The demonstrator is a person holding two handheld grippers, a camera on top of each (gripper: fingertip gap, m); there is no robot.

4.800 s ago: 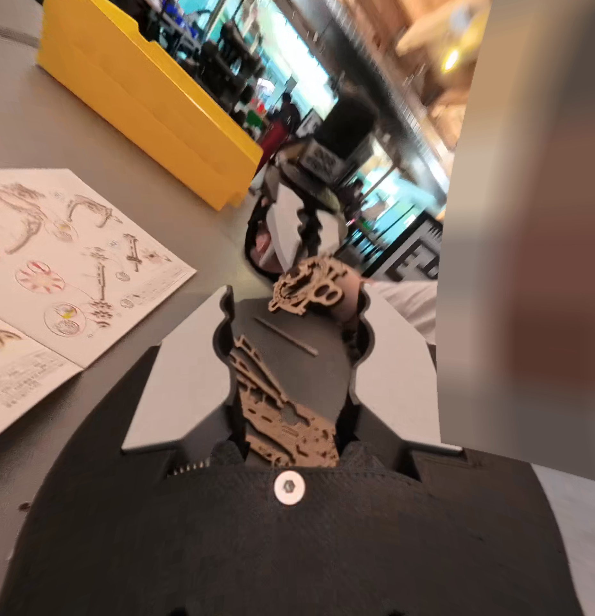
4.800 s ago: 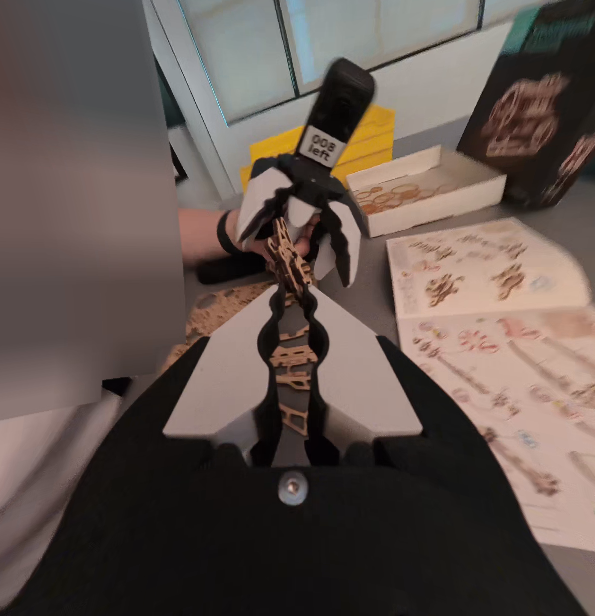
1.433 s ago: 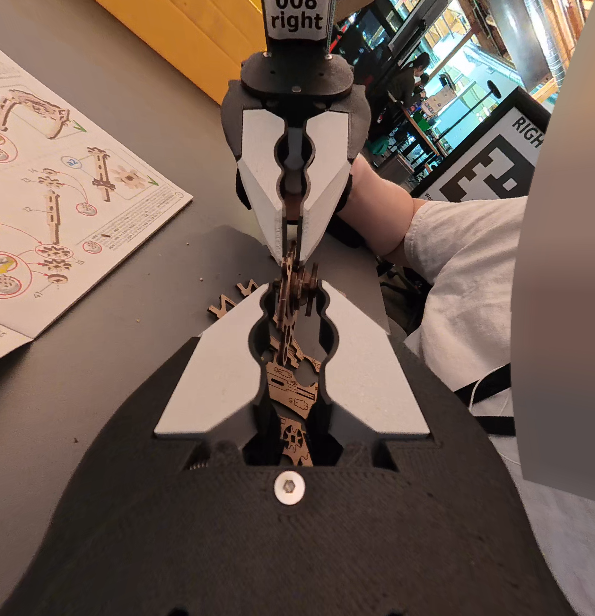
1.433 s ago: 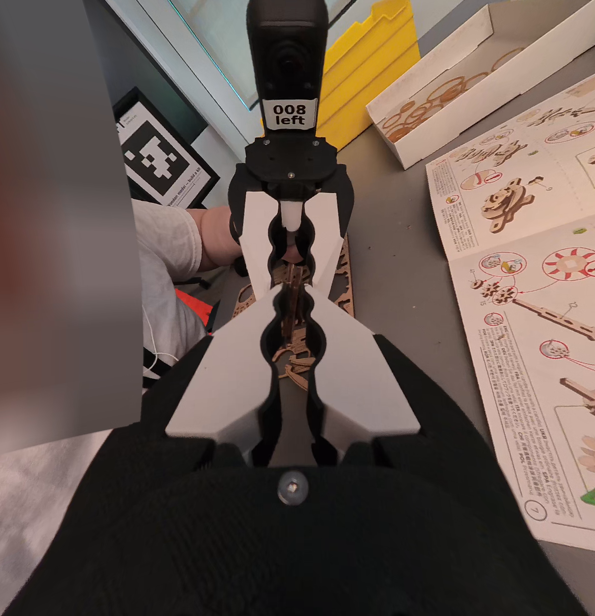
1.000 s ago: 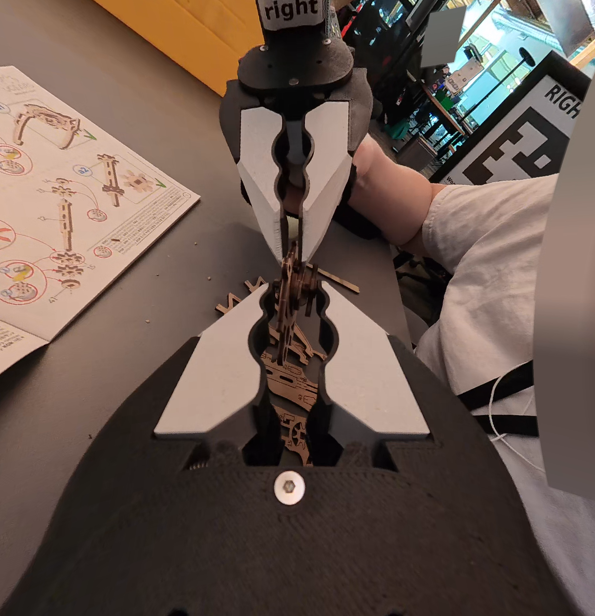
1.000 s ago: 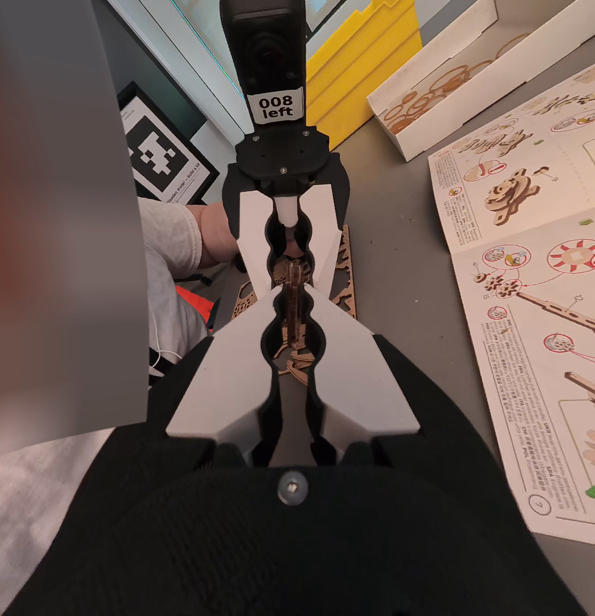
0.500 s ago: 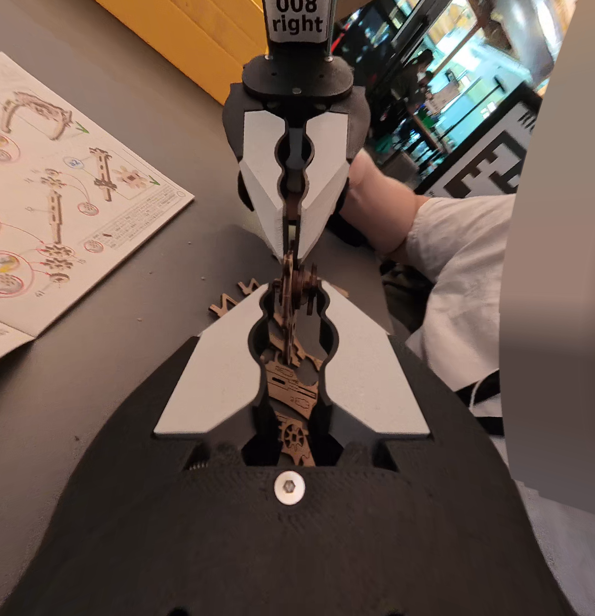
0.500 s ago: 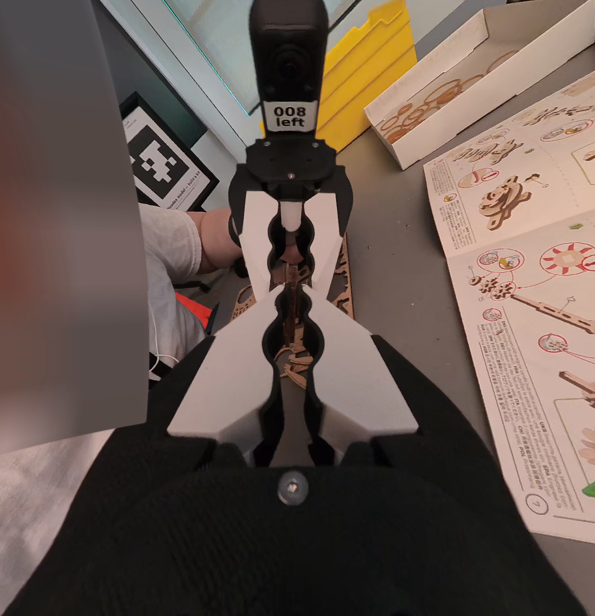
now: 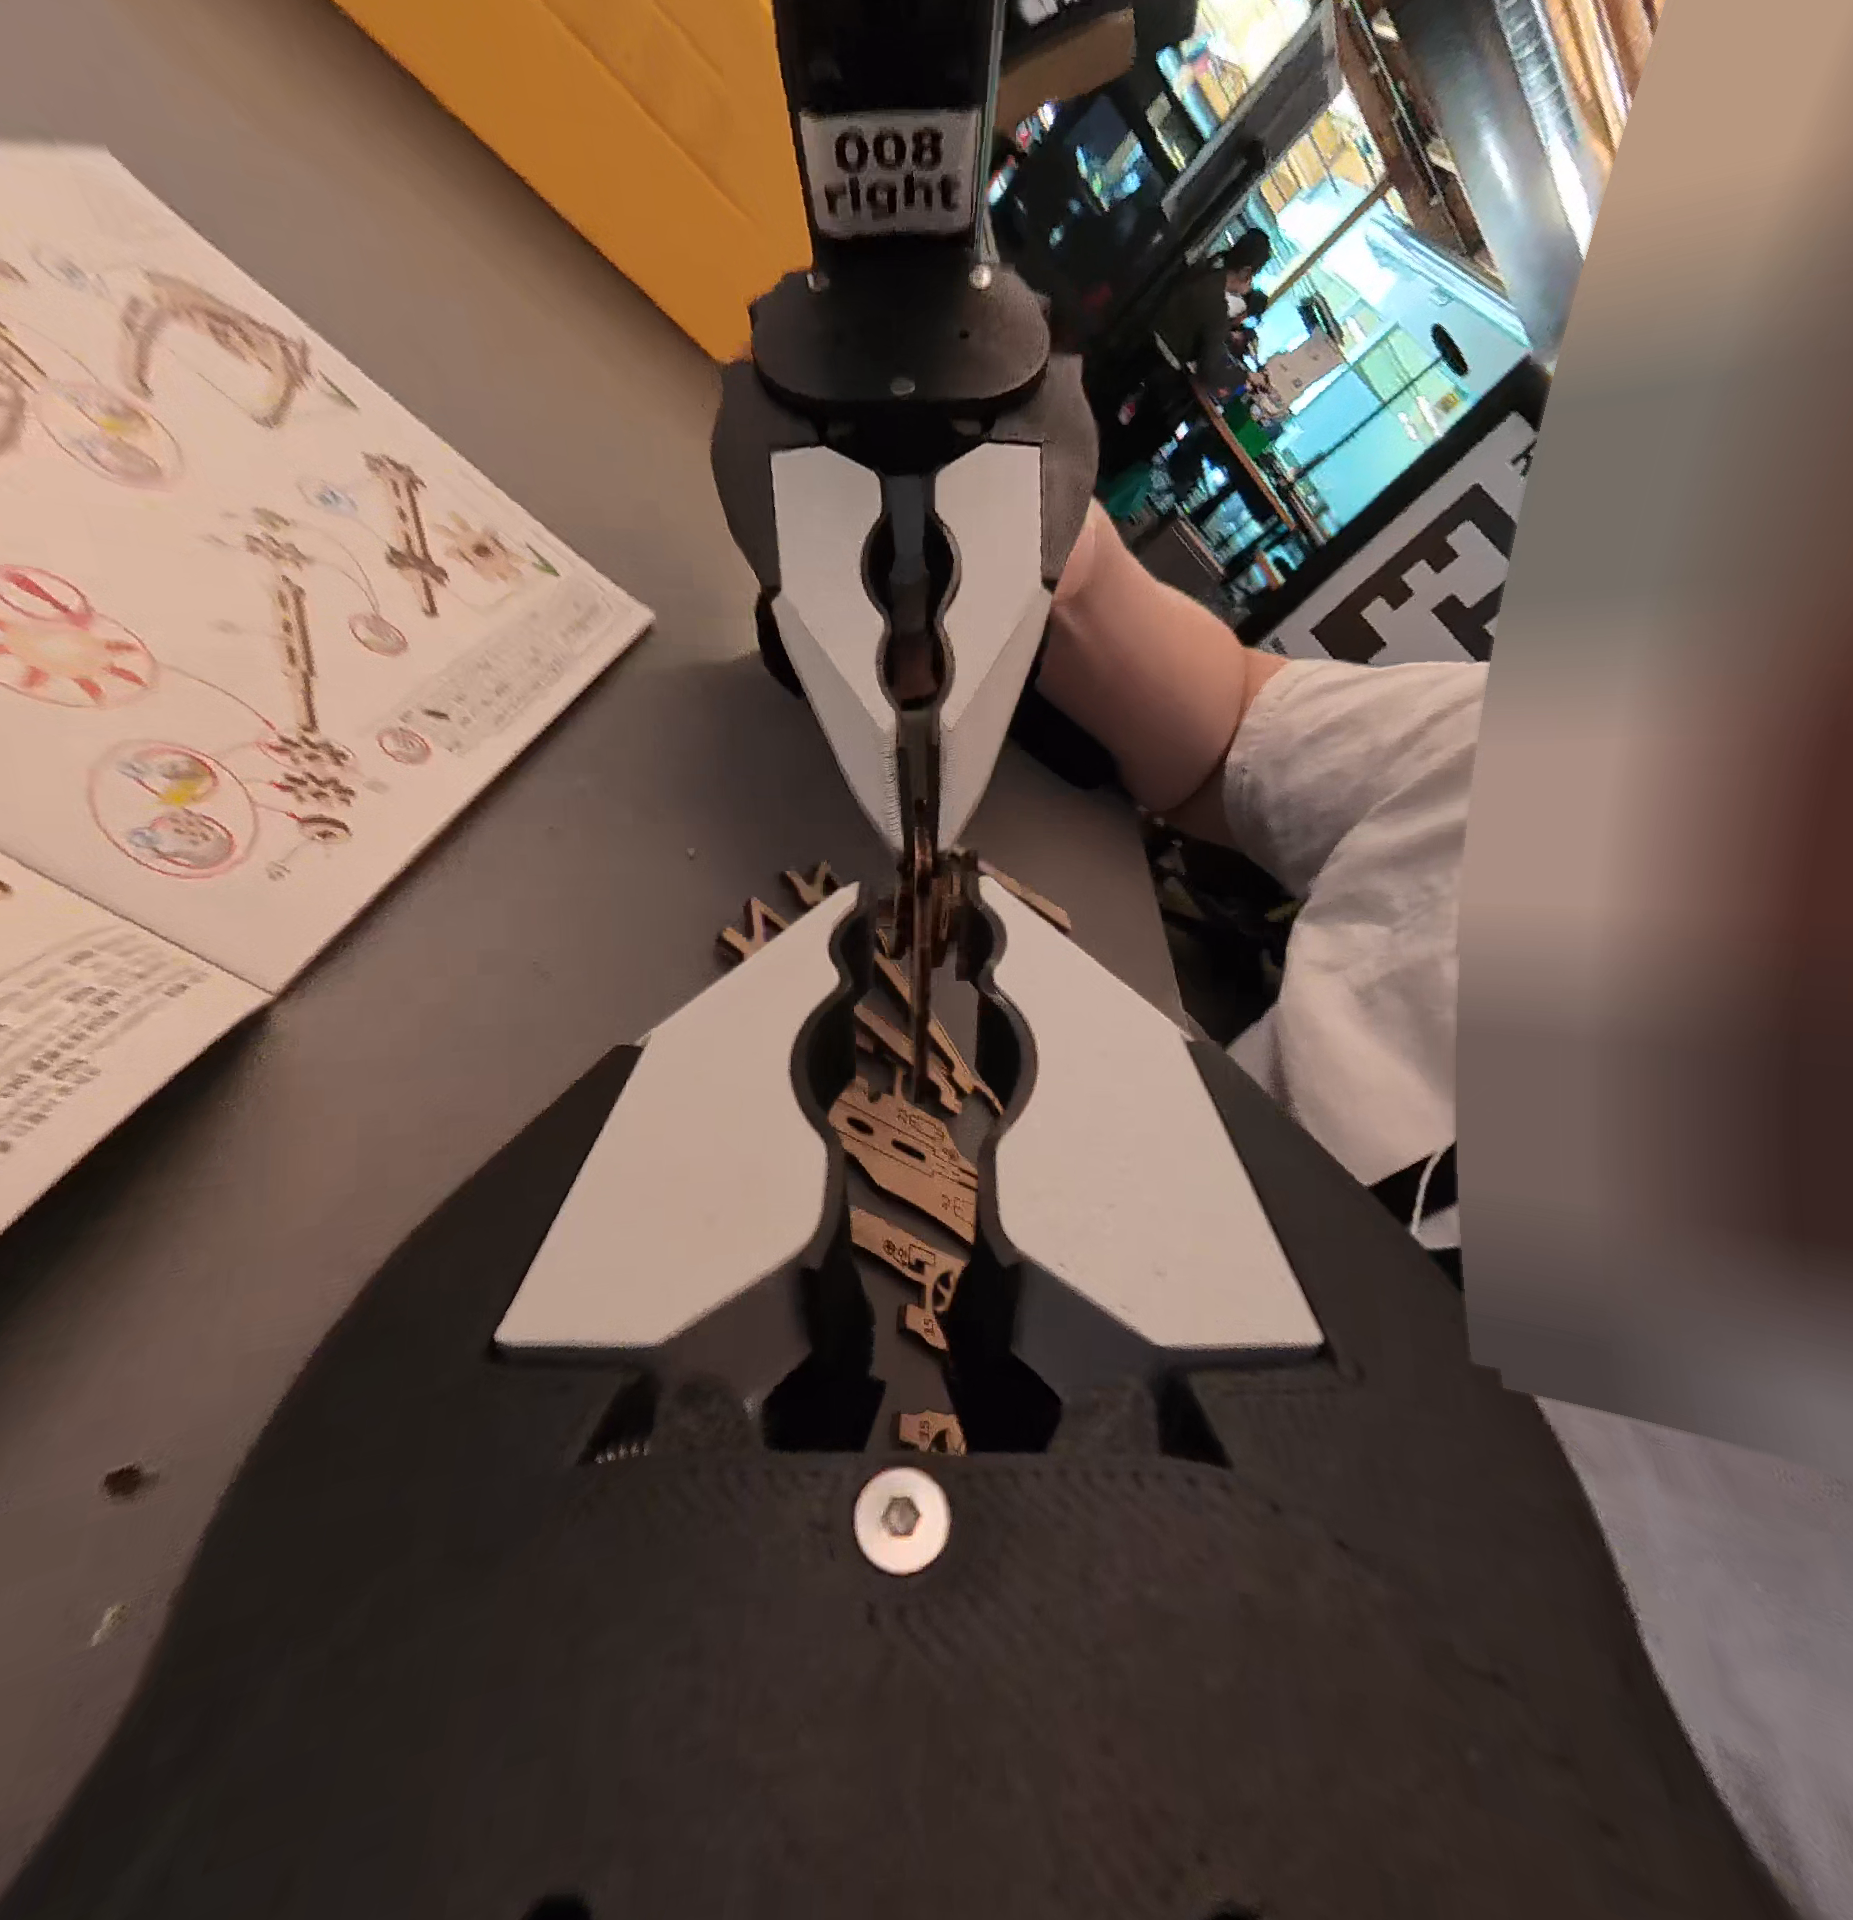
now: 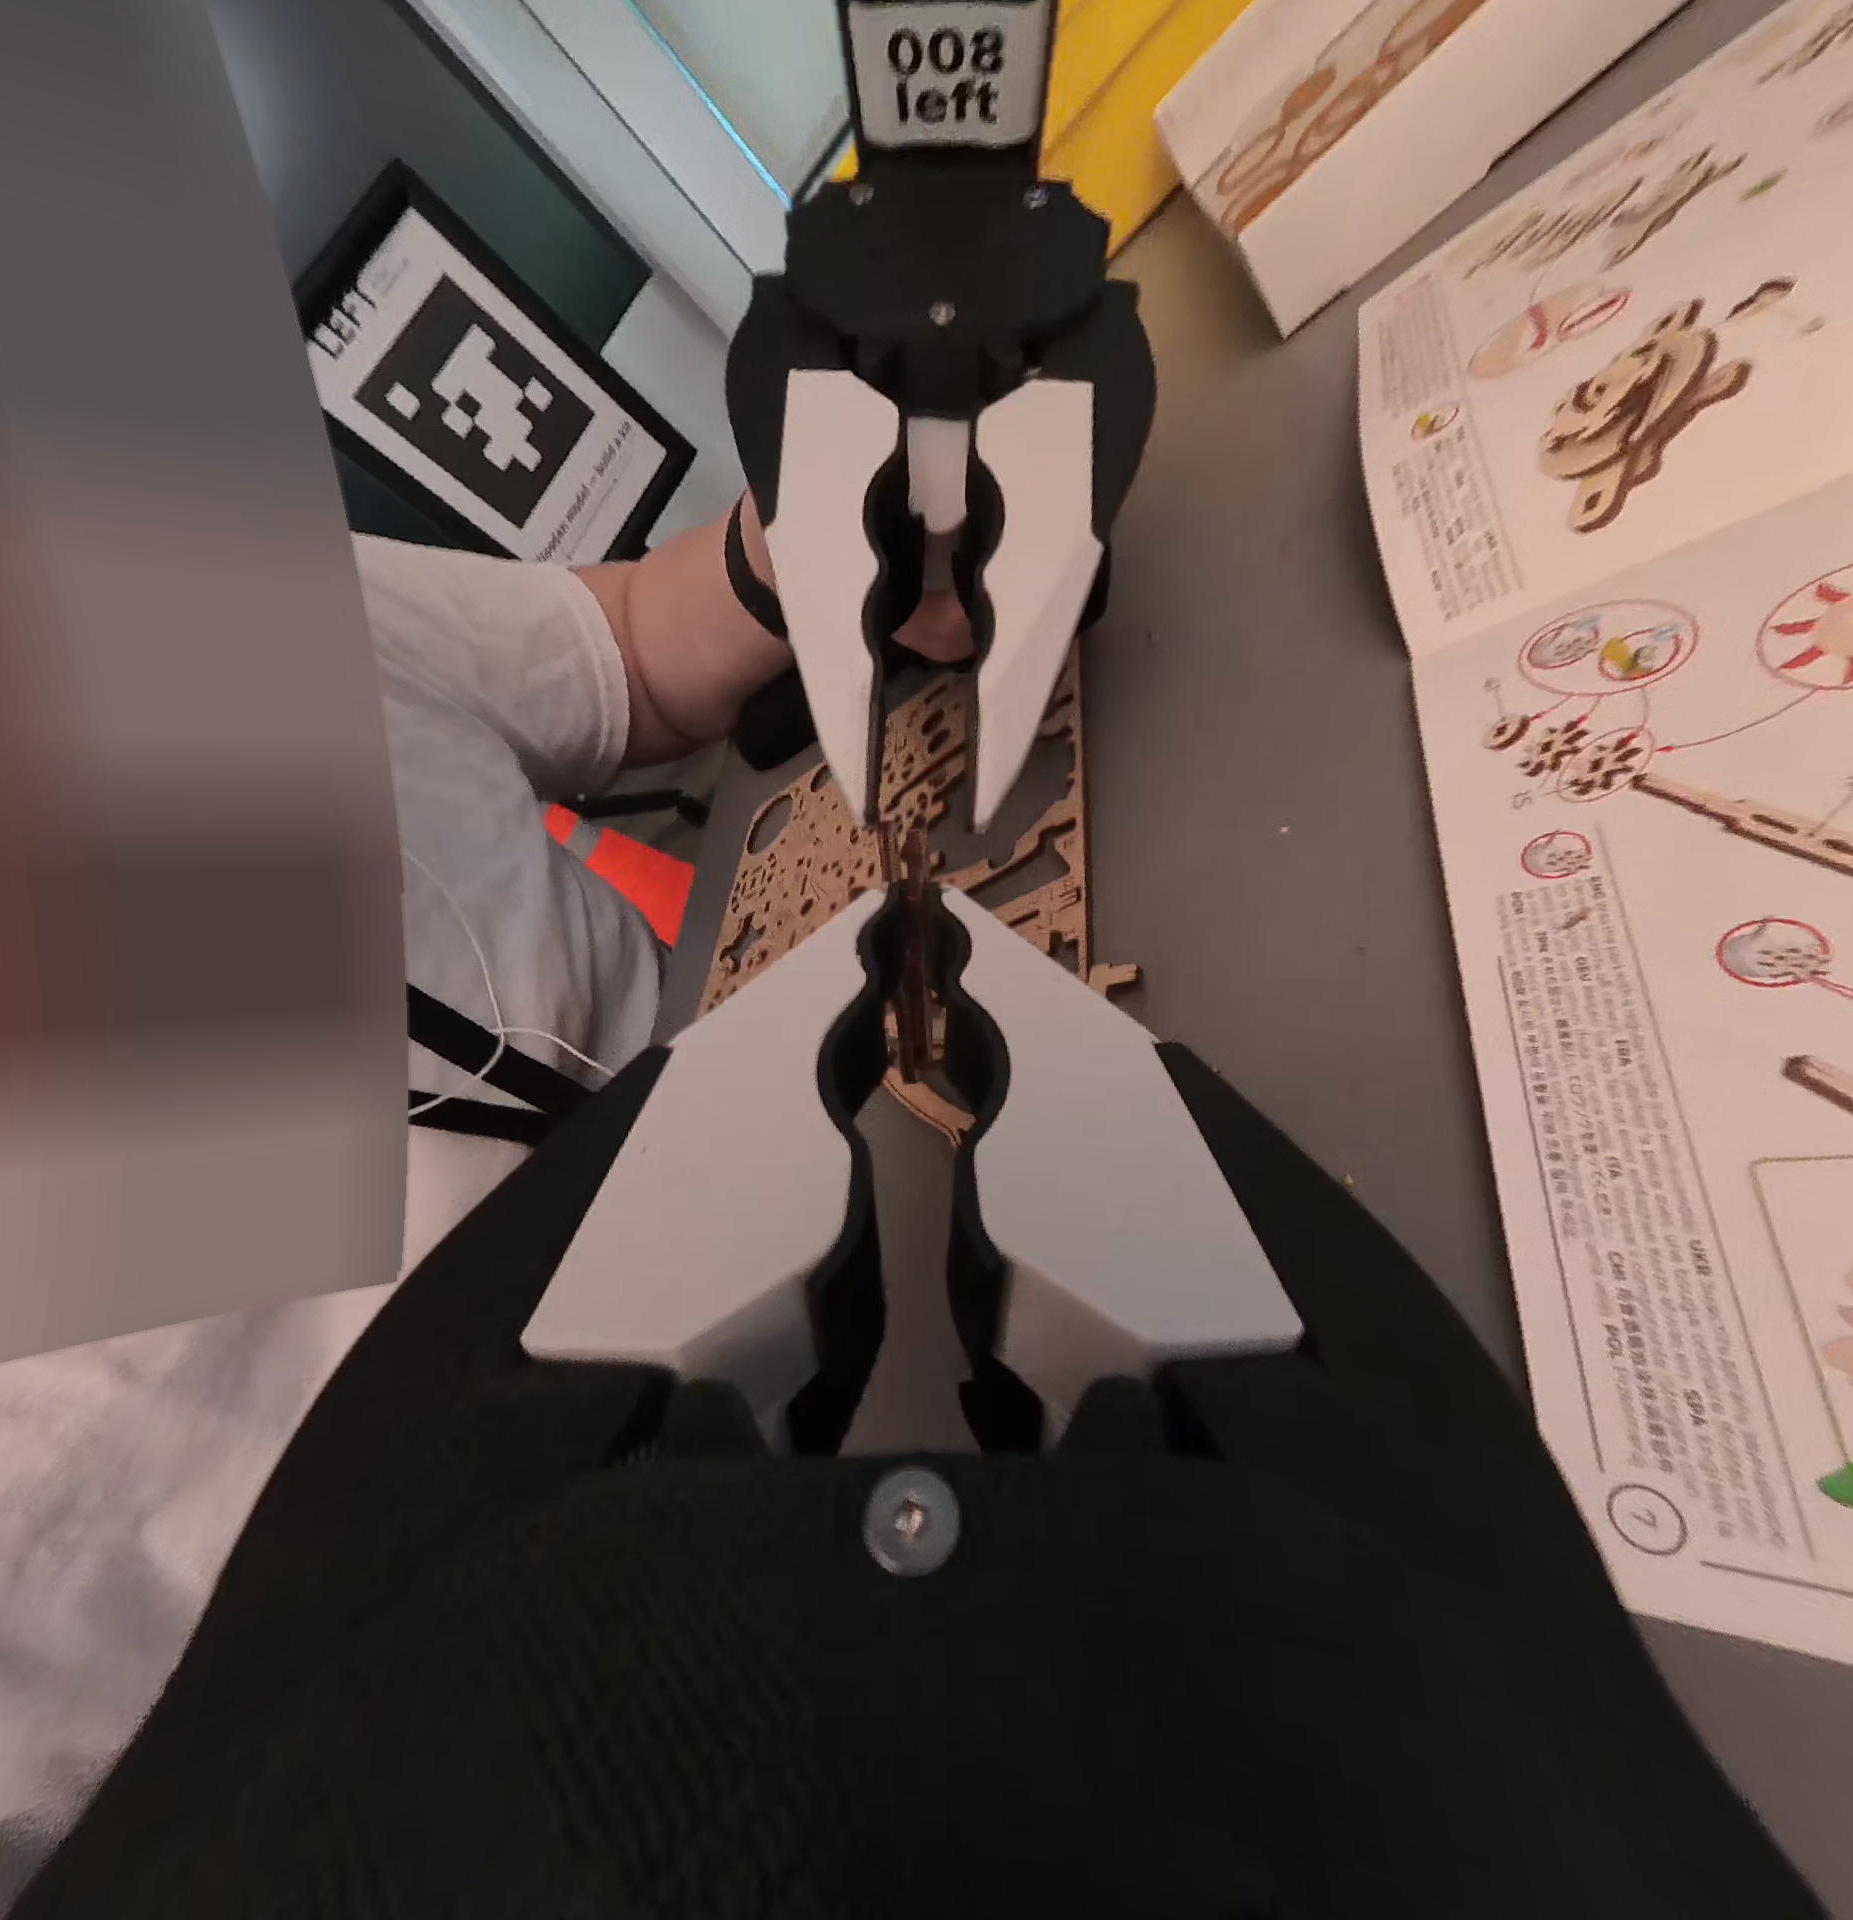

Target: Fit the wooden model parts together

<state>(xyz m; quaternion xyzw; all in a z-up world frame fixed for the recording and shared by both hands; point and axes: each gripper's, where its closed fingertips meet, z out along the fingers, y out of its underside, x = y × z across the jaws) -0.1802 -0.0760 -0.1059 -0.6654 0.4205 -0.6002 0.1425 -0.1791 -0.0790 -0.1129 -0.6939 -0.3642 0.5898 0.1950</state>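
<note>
My left gripper [image 9: 923, 889] is shut on a small wooden gear assembly [image 9: 953, 909], with its fingers apart by the assembly's thickness. My right gripper [image 10: 914, 896] is shut on a thin flat wooden part [image 10: 906, 987], seen edge-on. The two grippers point tip to tip above the grey table. The flat part [image 9: 917, 997] reaches in between my left fingers and meets the assembly. The right gripper [image 9: 917, 821] faces me in the left wrist view. The left gripper [image 10: 924, 810] faces me in the right wrist view. How the parts join is hidden.
A cut-out wooden sheet [image 10: 1015, 790] lies on the table under the grippers. An open instruction sheet [image 9: 226, 623] [image 10: 1649, 831] lies beside it. A yellow bin [image 9: 610, 135] and a white tray of wooden rings [image 10: 1317, 156] stand farther back. A person's forearm [image 9: 1161, 665] is near the table edge. My two grippers' fingertips are within a few centimetres of each other.
The two grippers have drawn closer together tip to tip, each looming larger in the other's view. Both keep their hold on the wooden parts.
</note>
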